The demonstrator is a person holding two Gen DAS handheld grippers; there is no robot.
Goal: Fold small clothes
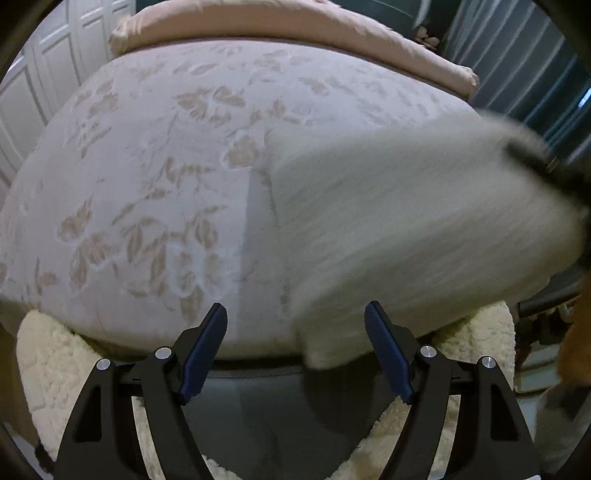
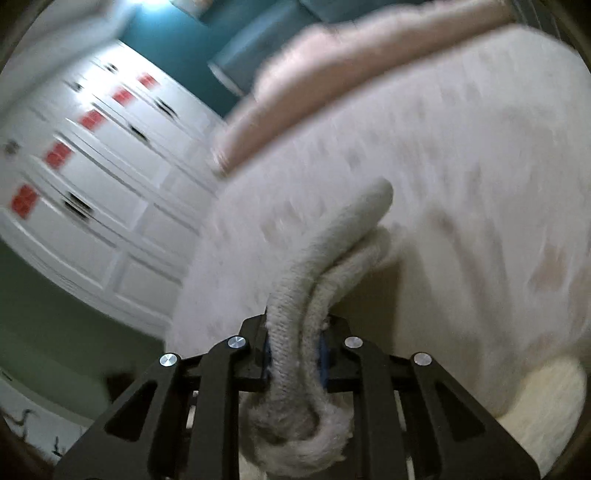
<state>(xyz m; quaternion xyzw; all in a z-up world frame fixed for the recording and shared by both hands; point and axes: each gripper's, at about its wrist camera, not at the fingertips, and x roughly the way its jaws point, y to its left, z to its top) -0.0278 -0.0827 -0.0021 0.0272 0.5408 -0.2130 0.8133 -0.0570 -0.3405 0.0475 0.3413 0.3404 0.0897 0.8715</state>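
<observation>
A folded white knitted garment (image 1: 406, 229) hangs blurred above the right half of the bed in the left wrist view, its lower corner drooping past the bed's near edge. My left gripper (image 1: 295, 332) stands open over that near edge, nothing between its blue pads; the garment's corner hangs just beside its right finger. My right gripper (image 2: 295, 350) is shut on the garment's (image 2: 332, 258) folded layers, which bulge out behind the pads and run forward as thick rolled edges. At the right edge of the left wrist view a dark blurred shape, the right gripper (image 1: 546, 166), meets the garment.
The bed (image 1: 155, 192) has a pale cover with a tan leaf pattern. A pink pillow or blanket (image 1: 280, 26) lies along its far edge. A cream fleece throw (image 1: 51, 369) hangs over the near edge. White wardrobe doors (image 2: 92, 177) with red stickers stand to the left.
</observation>
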